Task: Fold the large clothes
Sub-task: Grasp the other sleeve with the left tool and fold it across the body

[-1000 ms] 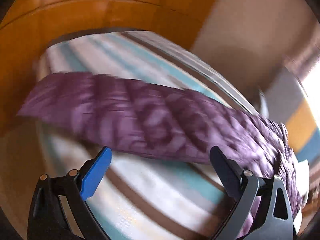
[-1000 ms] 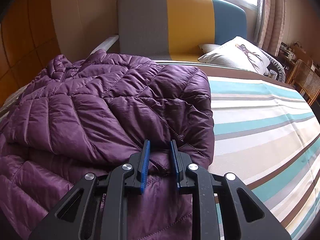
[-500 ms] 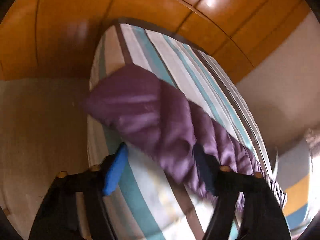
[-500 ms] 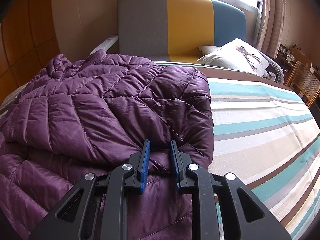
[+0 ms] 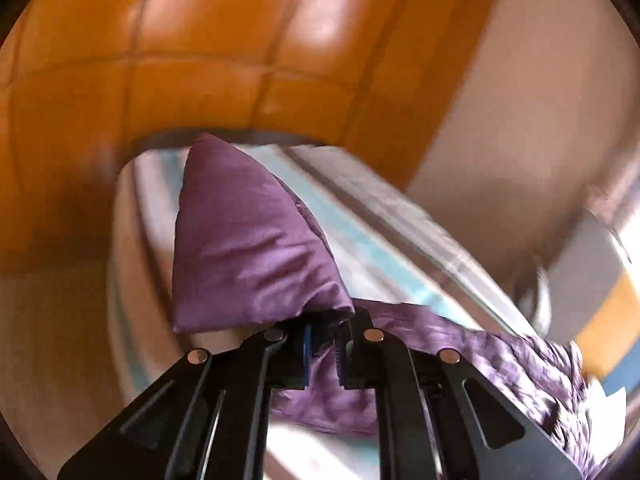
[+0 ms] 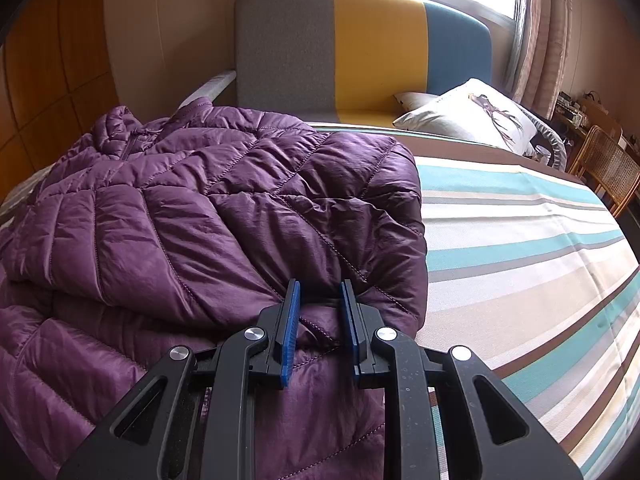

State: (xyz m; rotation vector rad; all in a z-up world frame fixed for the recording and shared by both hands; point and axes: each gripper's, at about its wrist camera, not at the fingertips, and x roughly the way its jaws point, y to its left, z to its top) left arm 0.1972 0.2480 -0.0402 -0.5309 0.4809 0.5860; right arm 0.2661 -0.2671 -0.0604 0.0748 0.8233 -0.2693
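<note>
A purple quilted puffer jacket point(image 6: 192, 216) lies on the striped bed point(image 6: 520, 240), one side folded over its middle. My right gripper point(image 6: 320, 300) is shut on a bunch of jacket fabric at the folded part's near edge. In the left wrist view, one end of the jacket point(image 5: 248, 248) stands lifted above the bed point(image 5: 360, 224), hanging as a puffy flap. My left gripper point(image 5: 322, 340) is shut on that purple fabric, its blue pads nearly together with cloth pinched between them. The rest of the jacket trails off to the lower right.
A grey, yellow and blue headboard point(image 6: 360, 48) stands at the bed's far end with white pillows point(image 6: 472, 112) beside it. A wicker chair point(image 6: 608, 164) stands at the right. Orange wooden panelling point(image 5: 200, 60) rises beyond the bed's edge in the left wrist view.
My left gripper went from wide open over the jacket to shut on its fabric and lifted that end up. The right gripper and its hold have not moved.
</note>
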